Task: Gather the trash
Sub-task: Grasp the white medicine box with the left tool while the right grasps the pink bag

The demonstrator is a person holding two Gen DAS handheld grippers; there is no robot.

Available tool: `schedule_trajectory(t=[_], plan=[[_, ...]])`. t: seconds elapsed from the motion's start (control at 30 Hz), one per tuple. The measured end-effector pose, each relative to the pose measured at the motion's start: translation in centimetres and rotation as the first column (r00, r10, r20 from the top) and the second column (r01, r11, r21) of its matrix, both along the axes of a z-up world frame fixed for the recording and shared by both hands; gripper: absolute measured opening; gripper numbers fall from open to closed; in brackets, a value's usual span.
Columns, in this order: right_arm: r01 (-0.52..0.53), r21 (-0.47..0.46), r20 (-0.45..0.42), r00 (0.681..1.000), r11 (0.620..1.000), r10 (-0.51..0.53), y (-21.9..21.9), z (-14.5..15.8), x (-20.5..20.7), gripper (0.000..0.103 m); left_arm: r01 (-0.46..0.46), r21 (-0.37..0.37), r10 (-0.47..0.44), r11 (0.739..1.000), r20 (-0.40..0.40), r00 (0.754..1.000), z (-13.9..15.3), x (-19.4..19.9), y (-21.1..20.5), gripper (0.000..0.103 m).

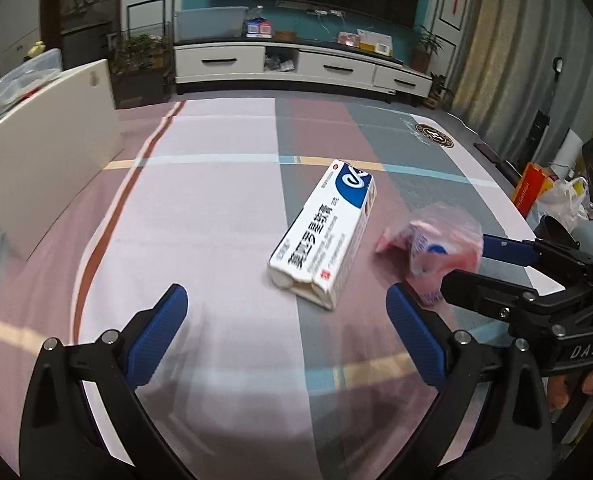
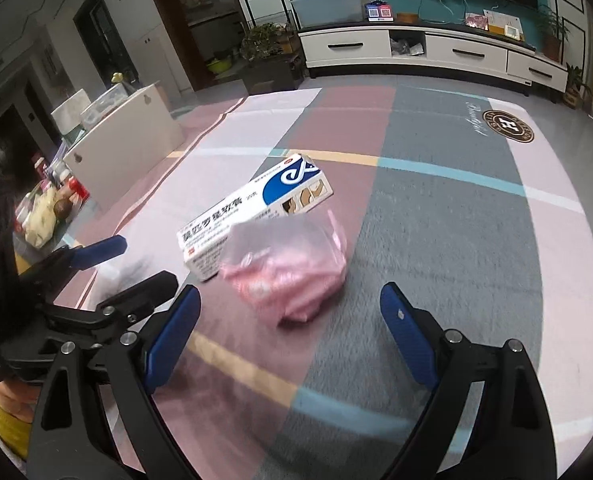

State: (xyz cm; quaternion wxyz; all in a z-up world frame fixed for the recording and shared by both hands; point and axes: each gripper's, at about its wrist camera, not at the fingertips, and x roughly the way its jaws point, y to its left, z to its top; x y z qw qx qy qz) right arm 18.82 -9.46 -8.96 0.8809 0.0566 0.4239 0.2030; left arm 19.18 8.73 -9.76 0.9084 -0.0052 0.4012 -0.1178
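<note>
A white and blue carton lies on the patterned cloth, its near flap torn open. Beside it on the right rests a crumpled pink plastic bag. My left gripper hangs open just short of the carton with nothing between its blue pads. In the right wrist view the pink bag sits just ahead of my right gripper, which stands wide open and apart from it. The carton lies behind the bag. Each gripper shows at the edge of the other's view.
A white board leans at the cloth's left edge, with clutter behind it. At the right edge of the cloth lie a white plastic bag and an orange box. A TV cabinet lines the far wall.
</note>
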Motion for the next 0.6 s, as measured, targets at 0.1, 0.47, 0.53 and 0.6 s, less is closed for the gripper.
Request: schedule_trajectory(t=[0.1, 0.47, 0.53, 0.6], plan=[[-0.004, 0.035, -0.002, 1.0, 0.999, 0.004, 0.1, -0.1, 0.9, 0.08, 0.038, -0.003, -0.038, 0.999, -0.007, 0.999, -0.3, 1.3, -0.2, 0.097], [0.04, 0.076, -0.036, 0.999, 0.996, -0.038, -1.2, -0.4, 2.4, 0.05, 0.119, -0.02, -0.12, 0.993, -0.047, 0.992, -1.7, 4.2, -2.0, 0.072], [0.063, 0.089, -0.048, 0.997, 0.994, -0.059, -2.1, -0.4, 2.3, 0.05, 0.137, -0.013, -0.138, 0.99, -0.047, 0.989, -1.7, 4.3, -2.6, 0.067], [0.08, 0.099, -0.047, 0.996, 0.992, -0.075, -3.0, -0.2, 2.0, 0.05, 0.145, 0.002, -0.145, 0.989, -0.049, 0.988, -1.7, 4.2, -3.0, 0.058]])
